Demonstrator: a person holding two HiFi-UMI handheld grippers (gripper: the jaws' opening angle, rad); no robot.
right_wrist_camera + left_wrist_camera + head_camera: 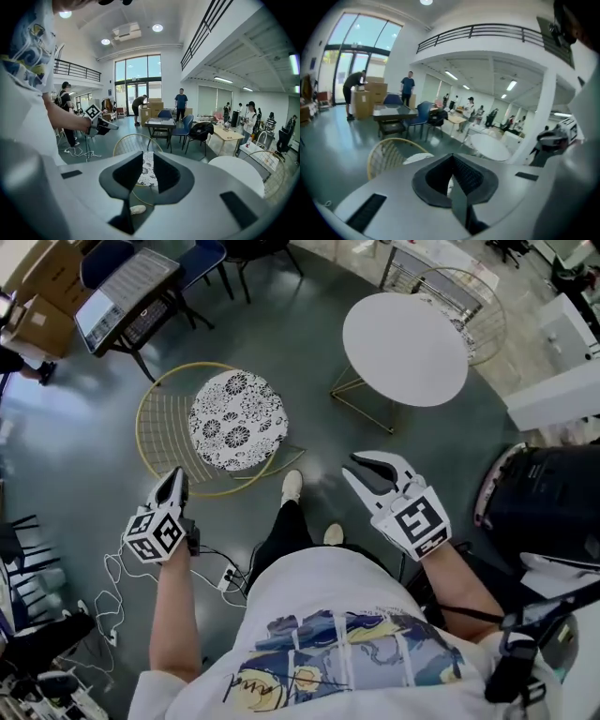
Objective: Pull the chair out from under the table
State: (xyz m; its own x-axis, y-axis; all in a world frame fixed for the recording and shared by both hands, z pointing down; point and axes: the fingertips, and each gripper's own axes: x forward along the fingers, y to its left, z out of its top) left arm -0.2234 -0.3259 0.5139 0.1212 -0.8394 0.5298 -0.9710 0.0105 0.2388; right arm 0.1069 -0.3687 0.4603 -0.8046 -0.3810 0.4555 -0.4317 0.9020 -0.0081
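The person wears a short-sleeved white T-shirt [328, 652] with a blue and yellow print, black trousers [281, 535] and pale shoes [292, 486]. The left gripper [176, 480] and right gripper [358, 468] are white with dark fingers [378, 464], each bearing a cube [419, 521] of black square markers.

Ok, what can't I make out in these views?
- Head view: feet of the wire chair, mostly hidden under its seat.
- Head view: base of the round table, mostly covered by its top.
- Left gripper view: the chair's lower half, behind the shut left gripper.
- Right gripper view: most of its seat, behind the open right gripper.
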